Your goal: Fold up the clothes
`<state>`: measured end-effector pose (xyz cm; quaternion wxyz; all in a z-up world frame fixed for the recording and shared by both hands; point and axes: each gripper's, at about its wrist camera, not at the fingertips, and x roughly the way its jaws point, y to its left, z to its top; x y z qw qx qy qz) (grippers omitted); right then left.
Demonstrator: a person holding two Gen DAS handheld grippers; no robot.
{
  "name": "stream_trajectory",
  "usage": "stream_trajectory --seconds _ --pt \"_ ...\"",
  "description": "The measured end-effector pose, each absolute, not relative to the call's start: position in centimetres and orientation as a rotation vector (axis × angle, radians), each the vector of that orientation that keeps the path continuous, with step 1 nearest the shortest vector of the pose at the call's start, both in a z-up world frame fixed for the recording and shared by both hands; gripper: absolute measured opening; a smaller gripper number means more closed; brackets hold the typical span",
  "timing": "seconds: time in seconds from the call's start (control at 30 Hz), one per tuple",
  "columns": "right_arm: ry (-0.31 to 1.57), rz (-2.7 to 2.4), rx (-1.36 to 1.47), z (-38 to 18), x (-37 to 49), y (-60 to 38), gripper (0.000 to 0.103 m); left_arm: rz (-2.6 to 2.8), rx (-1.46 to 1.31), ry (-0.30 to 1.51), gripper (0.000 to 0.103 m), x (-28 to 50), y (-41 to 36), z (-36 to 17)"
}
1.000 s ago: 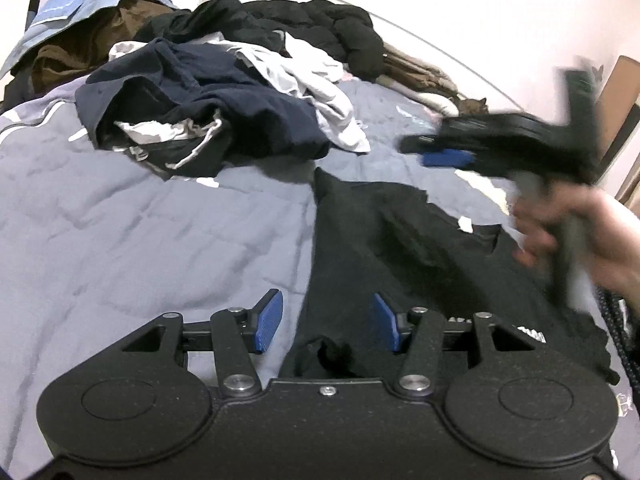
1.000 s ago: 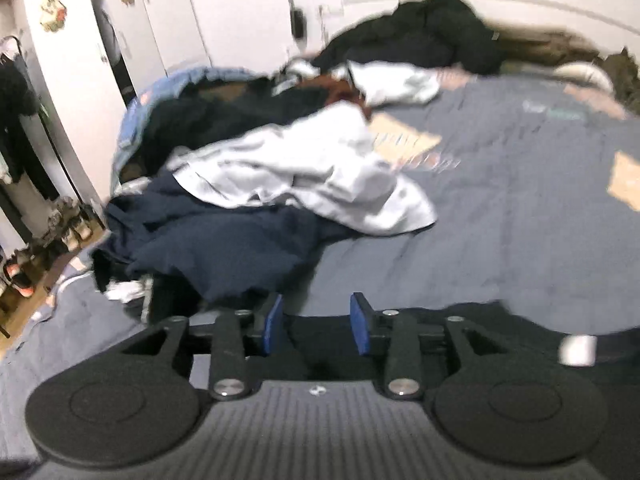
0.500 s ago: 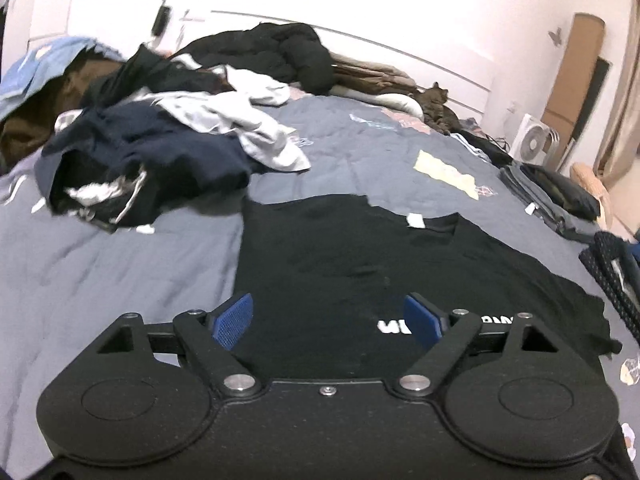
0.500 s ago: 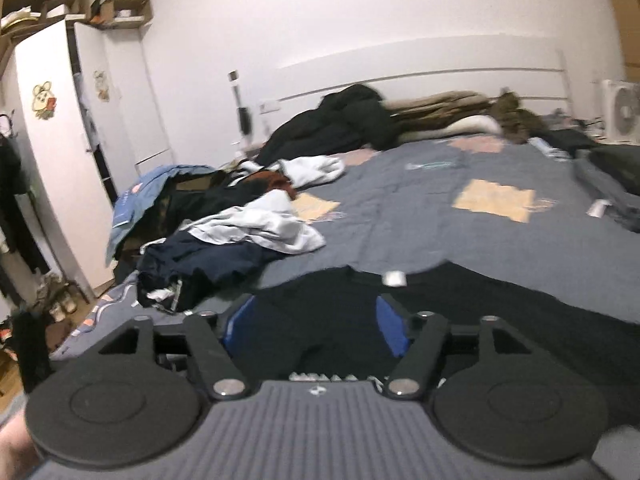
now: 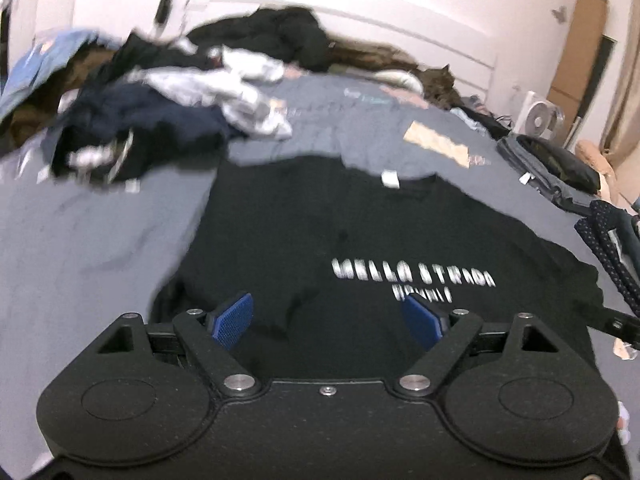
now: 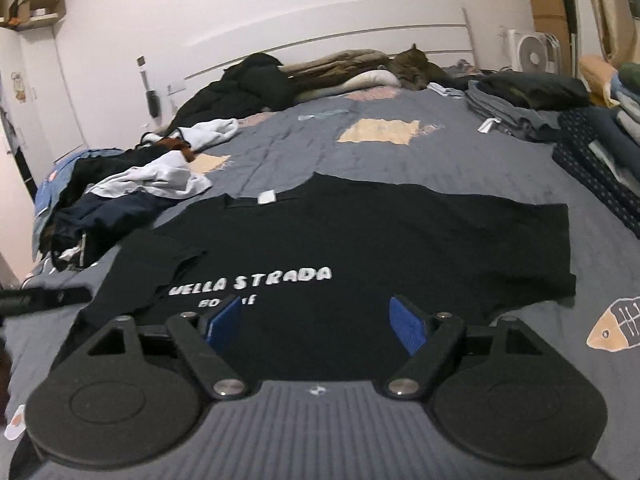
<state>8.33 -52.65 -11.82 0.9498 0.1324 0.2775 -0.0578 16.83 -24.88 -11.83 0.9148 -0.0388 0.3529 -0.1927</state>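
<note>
Black T-shirt (image 6: 360, 240) spread flat, print up, on the grey bed cover (image 6: 460, 164), with left gripper (image 5: 328, 318) and right gripper (image 6: 314, 322) above its lower edge, both wide open and empty; the light, limp cloth looks best pinched at hem or sleeve edges.

Black printed T-shirt (image 6: 360, 236) spread flat on bed, collar away

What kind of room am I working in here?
Most likely a bedroom: a wide bed with a grey quilt and white headboard, a black T-shirt spread flat on it, a heap of unfolded clothes on one side and a folded stack on the other.
</note>
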Motion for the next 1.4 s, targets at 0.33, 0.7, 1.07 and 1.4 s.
stream_trajectory --seconds 0.33,0.7,1.07,1.4 --pt "0.566 -0.093 0.197 -12.8 7.8 -52.3 0.080 -0.368 -0.007 0.700 0.084 12.5 -26.8 -11.2" --pt "0.559 -0.175 0.221 -13.0 7.6 -56.4 0.080 -0.383 -0.048 0.677 0.086 13.7 -28.1 -13.9" --pt "0.533 -0.389 0.718 -15.7 5.4 -68.2 0.080 -0.483 -0.063 0.649 0.086 13.0 -29.8 -14.8" --pt "0.533 -0.402 1.004 -19.0 4.8 -71.2 0.080 -0.534 -0.122 0.659 0.086 13.2 -30.3 -15.2"
